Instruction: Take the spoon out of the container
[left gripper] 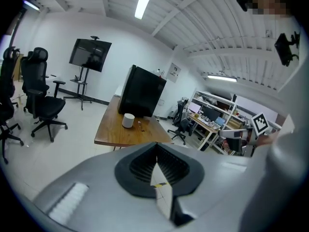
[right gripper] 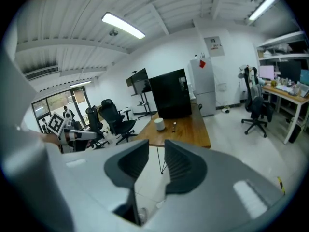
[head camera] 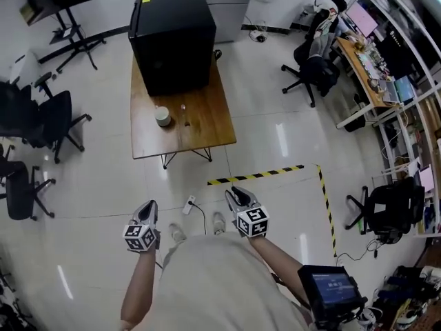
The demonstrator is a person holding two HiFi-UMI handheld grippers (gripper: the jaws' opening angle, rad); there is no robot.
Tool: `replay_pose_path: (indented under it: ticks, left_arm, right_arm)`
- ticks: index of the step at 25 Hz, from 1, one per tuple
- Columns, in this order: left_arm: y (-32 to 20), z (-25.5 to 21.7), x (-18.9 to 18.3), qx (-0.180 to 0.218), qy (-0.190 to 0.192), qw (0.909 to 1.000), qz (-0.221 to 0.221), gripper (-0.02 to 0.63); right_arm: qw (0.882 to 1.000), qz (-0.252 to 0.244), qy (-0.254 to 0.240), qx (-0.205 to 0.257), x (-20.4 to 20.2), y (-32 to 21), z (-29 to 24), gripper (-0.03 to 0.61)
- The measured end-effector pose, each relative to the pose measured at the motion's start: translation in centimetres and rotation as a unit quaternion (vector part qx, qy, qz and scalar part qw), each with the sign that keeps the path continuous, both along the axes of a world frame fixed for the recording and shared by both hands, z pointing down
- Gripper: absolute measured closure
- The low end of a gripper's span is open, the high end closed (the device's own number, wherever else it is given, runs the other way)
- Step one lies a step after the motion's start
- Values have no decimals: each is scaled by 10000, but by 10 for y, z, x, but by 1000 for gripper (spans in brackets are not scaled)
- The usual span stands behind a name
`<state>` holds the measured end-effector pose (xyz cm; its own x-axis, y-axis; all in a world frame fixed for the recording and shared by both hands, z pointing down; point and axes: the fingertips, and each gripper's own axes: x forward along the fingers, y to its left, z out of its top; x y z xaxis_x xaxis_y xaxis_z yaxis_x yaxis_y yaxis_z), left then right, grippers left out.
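Note:
A white cylindrical container stands on the wooden table, in front of a big black box. A small spoon-like item lies on the tabletop just right of the container, outside it. Both show again in the right gripper view, container and spoon, and in the left gripper view, container and spoon. My left gripper is shut and empty, held near my body far from the table. My right gripper is open, with nothing between its jaws.
Black office chairs stand left of the table. Another chair and a cluttered desk are at the right. Yellow-black tape marks the floor between me and the table. A power strip lies by my feet.

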<state>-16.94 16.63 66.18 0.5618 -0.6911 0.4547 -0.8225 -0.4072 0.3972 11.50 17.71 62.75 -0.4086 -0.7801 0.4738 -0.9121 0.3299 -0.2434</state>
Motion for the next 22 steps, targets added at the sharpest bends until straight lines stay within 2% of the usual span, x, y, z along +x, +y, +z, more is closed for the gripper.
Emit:
replay_pose_path:
  ticks: [6,16,22]
  left_arm:
    - [-12,2,-18,-10,-91,9998,158,634]
    - [-27,-9,-1,37,-12,9992,394,634]
    - [-21,-7,4,-26,-42,9989,470,634]
  right_arm:
    - [9997,222,-100,91,-19,-19,-2,488]
    - [9992,312,-244,82,-25,-42,3,486]
    - [9988,385,-295,-78,-20,-44,15,486]
